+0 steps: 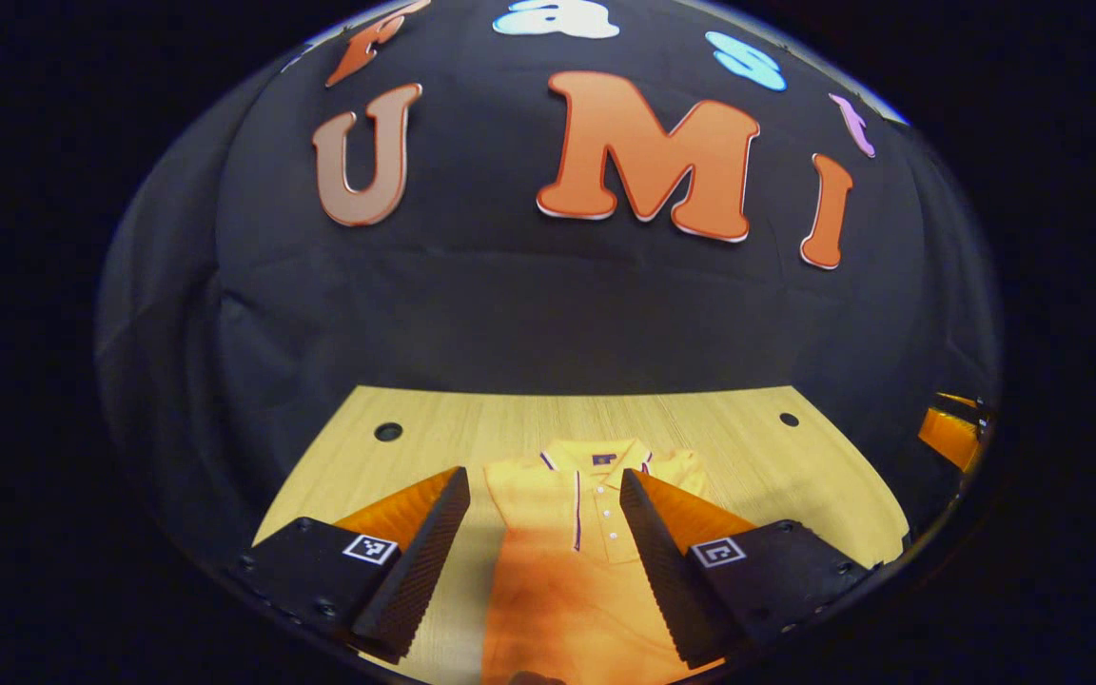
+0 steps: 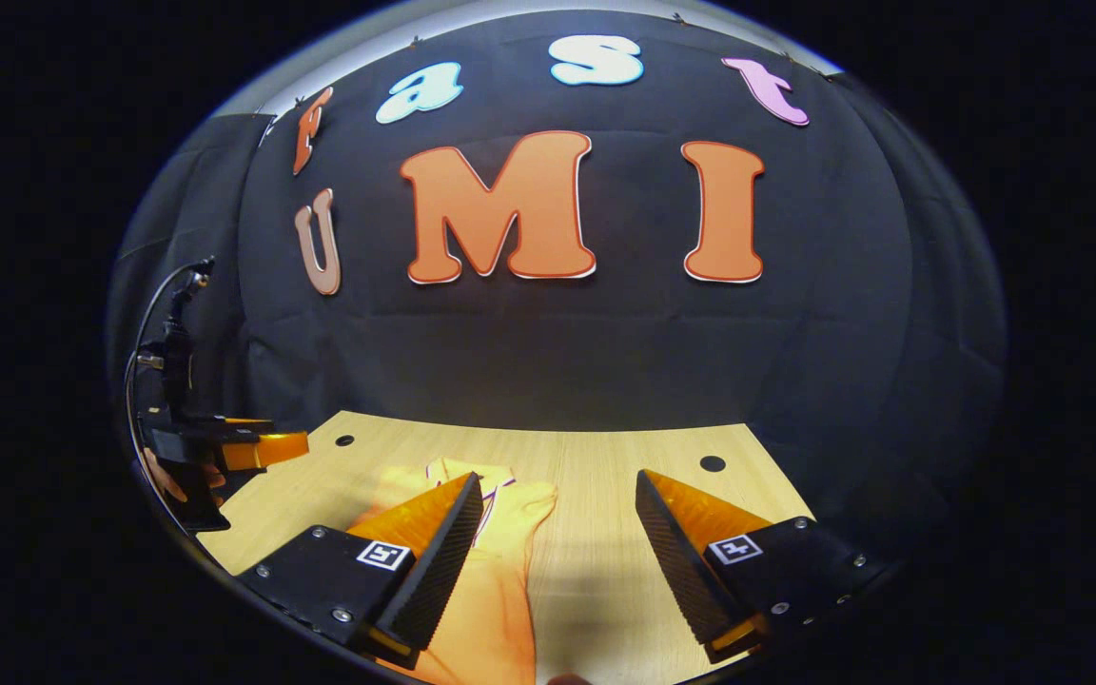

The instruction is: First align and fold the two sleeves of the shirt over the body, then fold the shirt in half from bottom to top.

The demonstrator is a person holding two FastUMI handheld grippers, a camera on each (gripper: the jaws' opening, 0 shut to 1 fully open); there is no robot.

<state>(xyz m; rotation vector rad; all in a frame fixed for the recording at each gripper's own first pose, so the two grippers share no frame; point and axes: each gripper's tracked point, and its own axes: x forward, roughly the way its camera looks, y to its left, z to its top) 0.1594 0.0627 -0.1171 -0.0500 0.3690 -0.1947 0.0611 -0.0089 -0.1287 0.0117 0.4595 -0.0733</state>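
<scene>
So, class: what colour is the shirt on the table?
Yellow shirt, dark trim along collar and placket; it shows best in the left gripper view.

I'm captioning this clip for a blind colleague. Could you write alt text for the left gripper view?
A yellow polo shirt lies flat on a wooden table, collar toward the far black cloth wall, its sleeves already folded in. The open left gripper hovers above the shirt, one finger on each side of the buttoned placket. The other gripper shows at the right edge.
</scene>
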